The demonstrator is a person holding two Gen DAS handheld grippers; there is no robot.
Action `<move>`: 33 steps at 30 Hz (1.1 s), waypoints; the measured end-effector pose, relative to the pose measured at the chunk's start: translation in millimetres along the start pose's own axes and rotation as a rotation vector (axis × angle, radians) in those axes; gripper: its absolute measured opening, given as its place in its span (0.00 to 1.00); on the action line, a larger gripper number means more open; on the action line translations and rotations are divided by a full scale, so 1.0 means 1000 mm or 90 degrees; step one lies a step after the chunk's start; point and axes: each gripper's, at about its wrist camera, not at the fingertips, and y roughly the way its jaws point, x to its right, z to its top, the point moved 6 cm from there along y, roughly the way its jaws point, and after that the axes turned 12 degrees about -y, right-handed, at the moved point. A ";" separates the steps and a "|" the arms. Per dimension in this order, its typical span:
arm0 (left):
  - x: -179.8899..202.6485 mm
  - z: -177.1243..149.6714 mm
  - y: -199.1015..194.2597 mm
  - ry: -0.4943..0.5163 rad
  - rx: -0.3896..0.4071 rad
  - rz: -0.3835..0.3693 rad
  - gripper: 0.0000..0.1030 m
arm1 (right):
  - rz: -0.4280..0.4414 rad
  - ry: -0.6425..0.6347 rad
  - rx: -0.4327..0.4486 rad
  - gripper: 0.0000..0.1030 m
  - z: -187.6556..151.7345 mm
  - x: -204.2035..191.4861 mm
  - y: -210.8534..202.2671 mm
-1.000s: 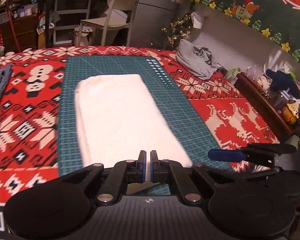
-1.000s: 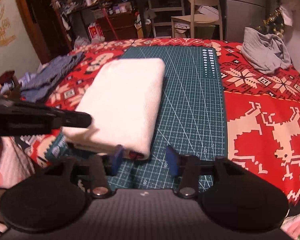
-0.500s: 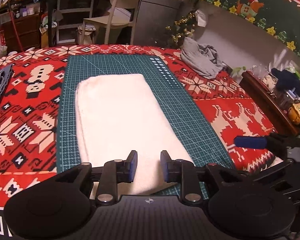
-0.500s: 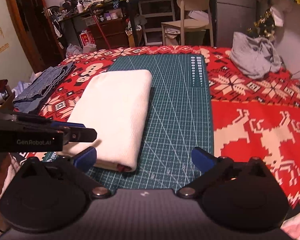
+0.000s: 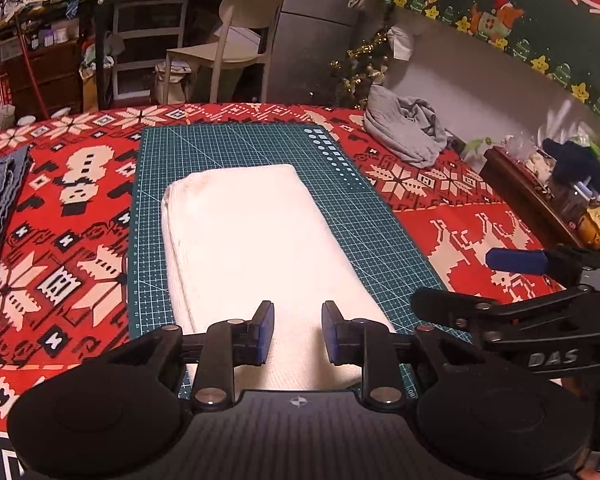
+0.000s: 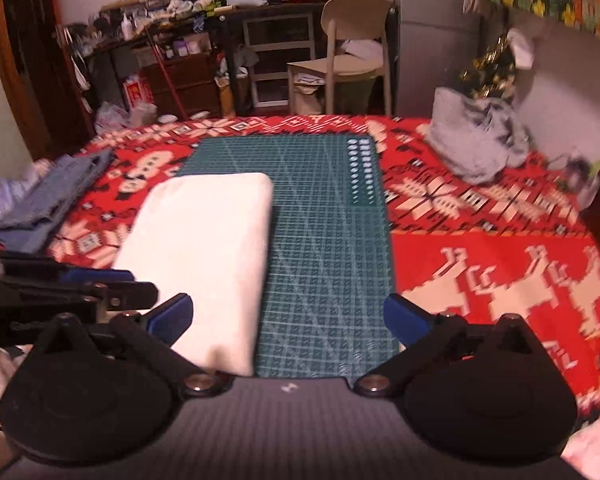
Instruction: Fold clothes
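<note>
the red patterned tablecloth (image 5: 460, 216) carries a green cutting mat (image 5: 236, 148); a folded white garment (image 5: 252, 240) lies flat on the mat's left half; a crumpled grey garment (image 5: 404, 128) sits well apart, far right; right gripper (image 6: 288, 316): jaws fully spread, gripping nothing; left gripper (image 5: 297, 330): jaws slightly parted above the white garment's near edge, gripping nothing.

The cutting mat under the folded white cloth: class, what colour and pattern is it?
Dark green cutting mat with a pale grid, clearest in the left wrist view.
</note>
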 end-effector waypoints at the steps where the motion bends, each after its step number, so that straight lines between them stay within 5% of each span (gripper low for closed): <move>1: 0.000 0.001 0.000 -0.003 -0.002 -0.003 0.25 | -0.009 -0.008 0.000 0.99 0.002 -0.001 0.000; 7: -0.001 0.005 -0.002 0.015 0.001 0.005 0.25 | -0.040 -0.042 0.035 0.99 0.010 -0.008 -0.006; 11: -0.006 0.008 -0.005 0.003 0.004 0.009 0.25 | -0.038 -0.077 -0.011 0.99 0.013 -0.009 0.005; 16: -0.008 0.008 -0.005 0.022 -0.001 0.020 0.25 | 0.001 0.014 -0.034 0.99 0.005 0.006 0.021; 24: -0.006 0.016 -0.001 0.018 0.005 0.028 0.24 | 0.026 0.025 0.008 0.99 0.008 0.013 0.024; 26: -0.004 0.018 0.002 0.012 0.006 0.020 0.07 | 0.056 0.023 0.016 0.98 0.009 0.014 0.027; 31: 0.006 0.029 0.009 0.010 0.006 0.007 0.03 | 0.097 0.033 0.037 0.75 0.013 0.023 0.034; 33: 0.010 0.032 0.016 0.029 0.000 0.010 0.02 | 0.106 0.053 0.028 0.48 0.013 0.030 0.041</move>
